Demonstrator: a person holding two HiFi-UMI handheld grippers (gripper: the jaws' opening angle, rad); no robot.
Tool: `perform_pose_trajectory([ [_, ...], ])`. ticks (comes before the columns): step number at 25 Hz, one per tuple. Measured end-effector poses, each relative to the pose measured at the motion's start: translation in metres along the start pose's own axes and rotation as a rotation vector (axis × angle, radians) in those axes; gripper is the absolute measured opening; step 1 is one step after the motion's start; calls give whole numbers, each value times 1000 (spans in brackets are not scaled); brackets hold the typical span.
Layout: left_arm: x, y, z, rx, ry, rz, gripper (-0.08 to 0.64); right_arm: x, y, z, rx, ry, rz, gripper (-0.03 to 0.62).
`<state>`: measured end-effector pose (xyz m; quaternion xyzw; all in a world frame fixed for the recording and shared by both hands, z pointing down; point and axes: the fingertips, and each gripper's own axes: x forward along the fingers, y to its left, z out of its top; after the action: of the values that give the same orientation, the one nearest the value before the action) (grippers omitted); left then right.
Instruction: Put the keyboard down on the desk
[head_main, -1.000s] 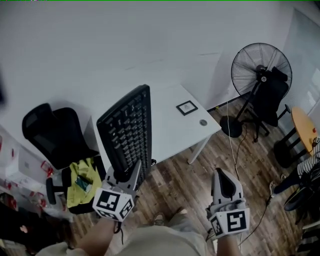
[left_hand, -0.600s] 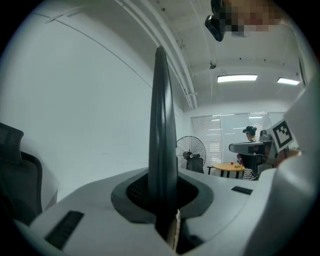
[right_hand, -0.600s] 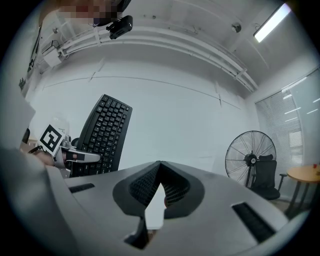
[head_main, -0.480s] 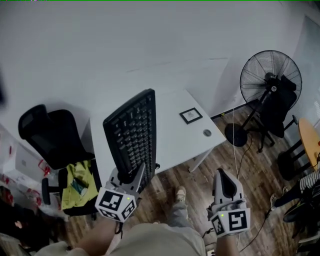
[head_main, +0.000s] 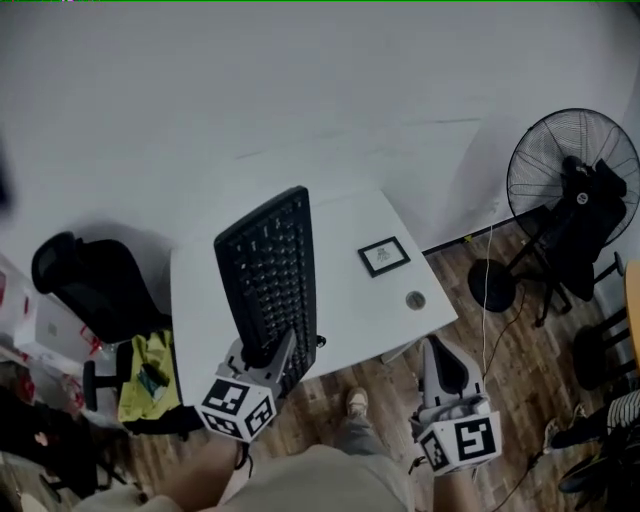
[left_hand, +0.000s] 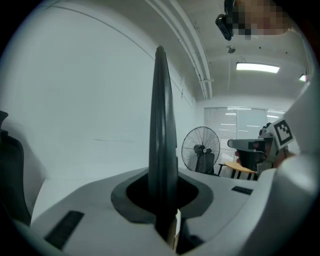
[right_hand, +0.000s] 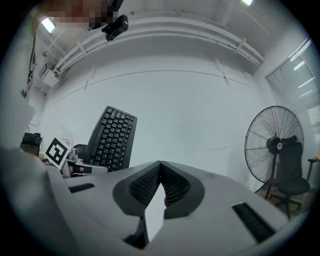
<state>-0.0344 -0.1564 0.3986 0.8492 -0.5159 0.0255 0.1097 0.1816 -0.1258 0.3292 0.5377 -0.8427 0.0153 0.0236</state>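
Left gripper (head_main: 266, 350) clamped; right gripper (head_main: 438, 348) closed

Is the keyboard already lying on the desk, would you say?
Not yet: the left claw grips the keyboard by its near end, tilted up off the desk.

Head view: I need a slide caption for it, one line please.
Left tongs grip a black keyboard by its end, upright before a white desk; right tongs shut, empty.

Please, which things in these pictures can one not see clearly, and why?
- Near end of the keyboard, head view: hidden inside the left tongs.
- Its keys, left gripper view: the keyboard shows edge-on only.
- Picture in the small frame on the desk, head view: too small.
- Round thing near the frame: too small to name.
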Motion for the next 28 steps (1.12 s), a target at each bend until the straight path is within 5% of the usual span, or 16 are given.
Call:
perform_pose_trajectory([
  [15,138,13,34,-88,26,142,81,128,-117,9,-6,25,170,25],
  [28,207,43,10,-356,78,132,81,189,-148,-32,3,138,243,25],
])
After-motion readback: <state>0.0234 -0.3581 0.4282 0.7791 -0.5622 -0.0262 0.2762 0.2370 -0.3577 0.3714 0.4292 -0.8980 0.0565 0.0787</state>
